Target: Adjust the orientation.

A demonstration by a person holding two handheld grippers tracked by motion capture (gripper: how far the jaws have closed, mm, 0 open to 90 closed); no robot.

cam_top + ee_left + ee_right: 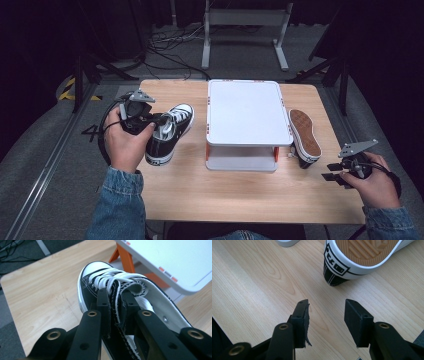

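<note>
High view: left tool [150,119] clamps black sneaker [170,131] by its ankle collar, left of the white rack [249,112], over the desk [200,190].
Left gripper view: jaws pinch canvas collar [117,305] beside the laces.
Right tool [327,315]: jaws part-open, empty, near second sneaker [362,255] lying sole-up.
Handling: judged light; canvas soft, may fold. Rubber sole is stiffer.

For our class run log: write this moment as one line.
left hand-held gripper: shut on upright sneaker collar | right hand-held gripper: open, empty | tipped sneaker: beside shelf
</note>
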